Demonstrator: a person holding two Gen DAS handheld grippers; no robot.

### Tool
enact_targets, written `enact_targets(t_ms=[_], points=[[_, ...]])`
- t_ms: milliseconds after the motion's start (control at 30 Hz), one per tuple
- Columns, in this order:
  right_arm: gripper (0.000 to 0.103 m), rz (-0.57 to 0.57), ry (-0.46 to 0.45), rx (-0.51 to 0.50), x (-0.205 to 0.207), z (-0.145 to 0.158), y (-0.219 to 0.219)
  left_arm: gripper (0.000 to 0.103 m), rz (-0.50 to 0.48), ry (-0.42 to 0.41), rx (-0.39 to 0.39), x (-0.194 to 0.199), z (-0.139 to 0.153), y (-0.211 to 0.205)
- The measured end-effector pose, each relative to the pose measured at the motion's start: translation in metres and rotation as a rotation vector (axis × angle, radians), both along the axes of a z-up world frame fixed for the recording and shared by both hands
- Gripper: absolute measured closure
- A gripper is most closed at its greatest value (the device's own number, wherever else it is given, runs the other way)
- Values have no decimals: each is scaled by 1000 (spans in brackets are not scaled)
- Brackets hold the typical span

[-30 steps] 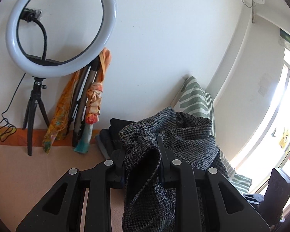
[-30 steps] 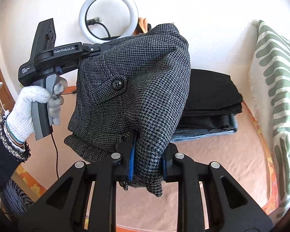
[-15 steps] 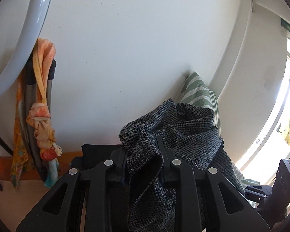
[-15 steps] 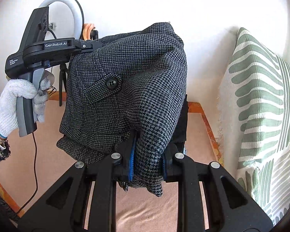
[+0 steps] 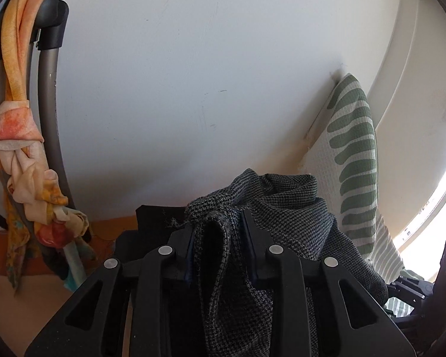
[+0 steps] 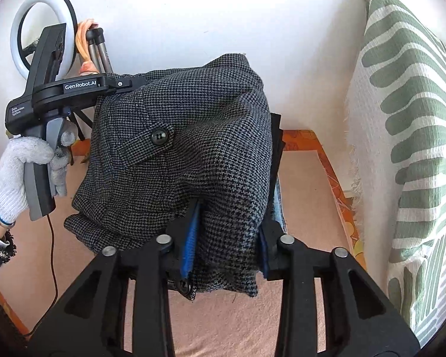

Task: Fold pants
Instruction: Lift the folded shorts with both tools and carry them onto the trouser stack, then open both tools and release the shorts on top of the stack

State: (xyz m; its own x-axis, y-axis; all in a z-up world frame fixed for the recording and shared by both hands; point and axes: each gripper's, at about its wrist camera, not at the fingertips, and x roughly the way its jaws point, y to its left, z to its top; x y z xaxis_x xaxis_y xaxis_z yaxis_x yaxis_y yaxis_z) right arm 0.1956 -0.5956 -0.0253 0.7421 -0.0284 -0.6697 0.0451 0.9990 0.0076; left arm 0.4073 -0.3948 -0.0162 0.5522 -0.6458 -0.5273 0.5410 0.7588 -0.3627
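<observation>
Grey houndstooth pants [image 6: 181, 154], folded into a bundle with a buttoned pocket flap showing, hang in the air between both grippers. My right gripper [image 6: 228, 232] is shut on the near fold of the pants. My left gripper [image 5: 220, 238] is shut on the other end of the pants [image 5: 270, 208]; its body also shows in the right wrist view [image 6: 74, 89], held by a white-gloved hand. The bundle is over a stack of folded dark clothes [image 6: 276, 154], which it mostly hides.
A green-and-white leaf-pattern pillow [image 6: 401, 136] leans on the right against the white wall. A ring light on a tripod [image 6: 41, 29] and orange scarves [image 5: 17, 136] stand at the left. The peach bed surface [image 6: 306, 196] lies below.
Both grippers have carried the pants toward the wall and the stack of dark clothes; the ring light has slid left out of the left wrist view. Both grips are unchanged.
</observation>
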Motion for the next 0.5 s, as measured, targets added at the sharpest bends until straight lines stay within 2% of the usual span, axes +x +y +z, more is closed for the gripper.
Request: enact_targets(t_ms=[33, 100, 167, 333, 500], points=[[53, -16, 7, -20, 0, -1, -1, 74, 4, -6, 25, -2, 0, 0], [51, -38, 21, -46, -2, -3, -4, 61, 33, -24, 65, 0, 3, -2], [43, -50, 20, -64, -7, -4, -4, 53, 53, -59, 63, -1, 12, 5], [41, -82, 11, -98, -19, -2, 0, 43, 47, -84, 79, -11, 28, 19], [41, -110, -22, -77, -36, 7, 6, 41, 29, -97, 85, -34, 36, 35]])
